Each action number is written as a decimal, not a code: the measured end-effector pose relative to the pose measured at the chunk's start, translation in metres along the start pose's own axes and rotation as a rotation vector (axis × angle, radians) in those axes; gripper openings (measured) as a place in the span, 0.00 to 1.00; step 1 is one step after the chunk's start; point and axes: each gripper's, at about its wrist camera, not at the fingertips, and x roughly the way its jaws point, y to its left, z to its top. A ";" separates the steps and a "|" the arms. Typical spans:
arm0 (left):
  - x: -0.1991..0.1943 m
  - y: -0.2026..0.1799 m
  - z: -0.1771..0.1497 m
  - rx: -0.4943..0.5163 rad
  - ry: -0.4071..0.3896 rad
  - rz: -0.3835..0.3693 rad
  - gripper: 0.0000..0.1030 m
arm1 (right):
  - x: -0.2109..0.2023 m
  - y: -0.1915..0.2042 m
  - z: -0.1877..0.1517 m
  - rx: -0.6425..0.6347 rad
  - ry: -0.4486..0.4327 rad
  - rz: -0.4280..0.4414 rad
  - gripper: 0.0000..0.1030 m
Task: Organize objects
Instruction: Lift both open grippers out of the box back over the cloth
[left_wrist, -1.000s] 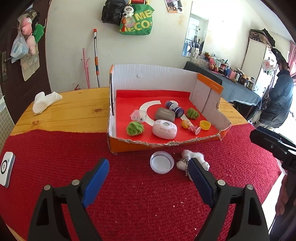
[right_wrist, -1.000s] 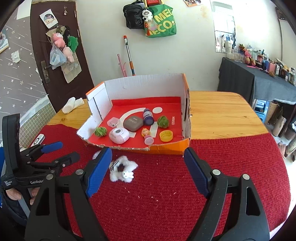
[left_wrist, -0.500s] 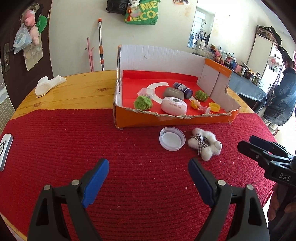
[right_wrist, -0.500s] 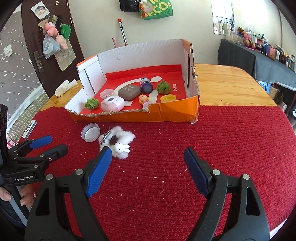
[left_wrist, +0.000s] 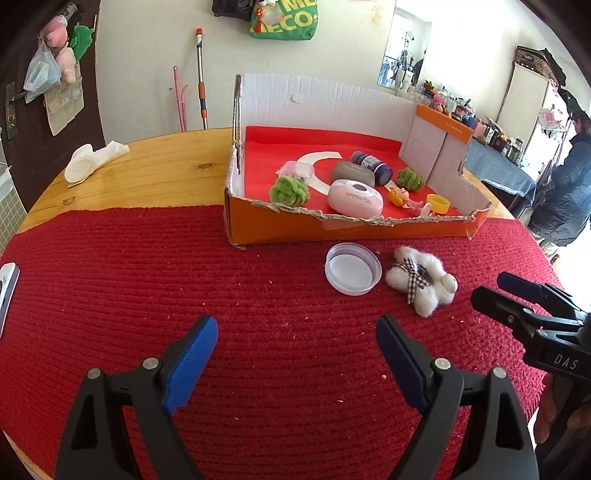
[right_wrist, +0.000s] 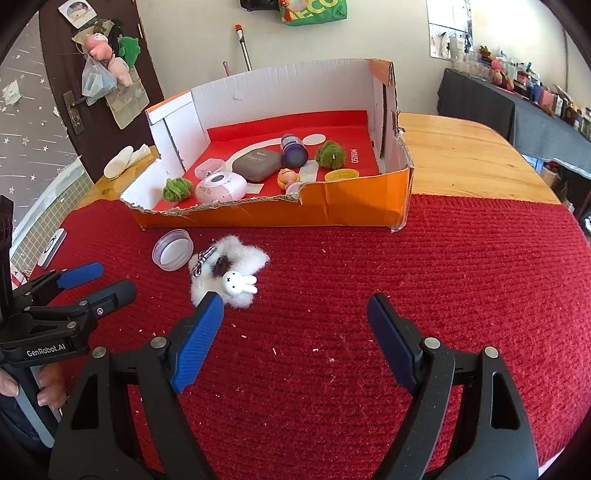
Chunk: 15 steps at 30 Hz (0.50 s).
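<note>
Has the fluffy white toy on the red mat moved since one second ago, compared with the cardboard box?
No. The fluffy white toy lies in the same spot beside the clear lid, just in front of the cardboard box; only the cameras came lower.

"GenRobot.AI" marks the left tongs (right_wrist: 79, 284), "MINISO" the box floor (right_wrist: 354, 157).

Left gripper (left_wrist: 295, 347): black plastic arms, blue ribbed pads (left_wrist: 190, 365), silver screws; its body reads "GenRobot.AI" in the right view. Right gripper (right_wrist: 295, 321): same build, white "DAS" lettering on black body in the left view.
</note>
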 end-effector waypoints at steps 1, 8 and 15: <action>0.000 0.000 0.000 0.000 0.000 -0.002 0.86 | 0.000 0.000 0.000 0.001 0.001 0.000 0.78; 0.003 0.001 0.000 0.001 0.008 -0.008 0.86 | 0.002 -0.002 0.000 0.007 0.007 0.002 0.78; 0.002 0.001 0.000 0.008 0.007 -0.012 0.86 | 0.003 0.001 0.001 0.009 0.011 0.008 0.78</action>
